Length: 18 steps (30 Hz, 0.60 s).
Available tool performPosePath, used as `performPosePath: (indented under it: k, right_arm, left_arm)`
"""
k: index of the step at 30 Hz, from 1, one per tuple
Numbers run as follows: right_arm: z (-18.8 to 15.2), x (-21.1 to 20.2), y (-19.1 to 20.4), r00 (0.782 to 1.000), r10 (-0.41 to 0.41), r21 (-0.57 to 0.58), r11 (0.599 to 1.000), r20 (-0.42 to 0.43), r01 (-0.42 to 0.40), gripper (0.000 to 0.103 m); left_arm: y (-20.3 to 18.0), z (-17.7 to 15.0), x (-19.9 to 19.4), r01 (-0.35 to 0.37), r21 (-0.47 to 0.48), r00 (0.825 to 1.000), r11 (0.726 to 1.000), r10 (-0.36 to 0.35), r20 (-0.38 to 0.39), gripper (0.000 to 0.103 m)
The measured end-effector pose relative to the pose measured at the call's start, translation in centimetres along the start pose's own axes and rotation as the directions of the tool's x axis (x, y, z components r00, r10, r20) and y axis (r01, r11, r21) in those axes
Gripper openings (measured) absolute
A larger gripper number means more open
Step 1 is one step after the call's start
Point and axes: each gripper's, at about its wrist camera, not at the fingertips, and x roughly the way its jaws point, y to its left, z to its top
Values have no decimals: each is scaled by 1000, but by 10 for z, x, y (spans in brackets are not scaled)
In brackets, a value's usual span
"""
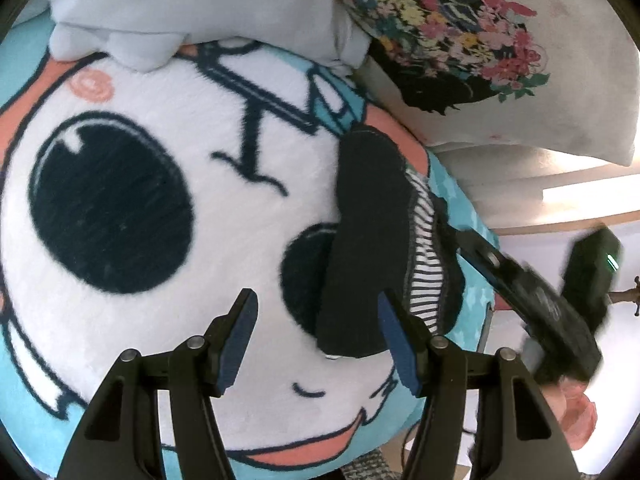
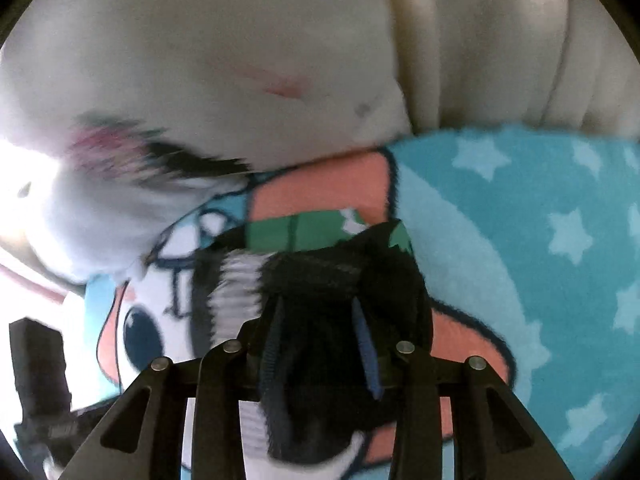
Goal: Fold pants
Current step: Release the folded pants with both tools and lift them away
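The pants (image 1: 370, 240) are a small black garment with a black-and-white striped inner part (image 1: 426, 264). They lie bunched on a cartoon-face blanket (image 1: 160, 280). My left gripper (image 1: 318, 344) is open and empty, its jaws wide, just in front of the near end of the pants. My right gripper (image 2: 320, 344) is shut on the black pants (image 2: 340, 292), with fabric bunched between its blue pads (image 2: 366, 348). It also shows in the left wrist view (image 1: 532, 292), blurred, at the right side of the pants.
A white pillow with a floral print (image 1: 460, 40) lies at the back right. A pale grey cloth (image 1: 200, 8) lies at the back left. The blue star-patterned part of the blanket (image 2: 540, 240) spreads to the right. A cream cushion (image 2: 280, 40) sits behind.
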Motion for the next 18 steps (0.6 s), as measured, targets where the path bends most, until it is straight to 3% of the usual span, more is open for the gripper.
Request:
performPosePath:
  k: [5, 8, 12, 15, 18]
  right_arm:
    - [-35, 17, 8, 994, -94, -141, 986, -52, 86, 40]
    - [-32, 21, 1, 997, -66, -157, 986, -27, 61, 44]
    - [-36, -12, -12, 998, 55, -86, 995, 11, -54, 54]
    - [-51, -35, -23, 997, 65, -79, 995, 44, -61, 57]
    - [-71, -54, -40, 997, 49, -82, 996, 60, -44, 61]
  left_arm:
    - [-1, -10, -9, -43, -12, 998, 999, 43, 40, 61]
    - [-11, -23, -18, -76, -1, 994, 997, 76, 74, 61]
    - [-32, -48, -33, -115, 27, 985, 993, 111, 131, 61]
    - [-56, -68, -41, -156, 66, 972, 986, 141, 190, 61]
    - [-85, -91, -48, -236, 125, 943, 964, 196, 270, 61]
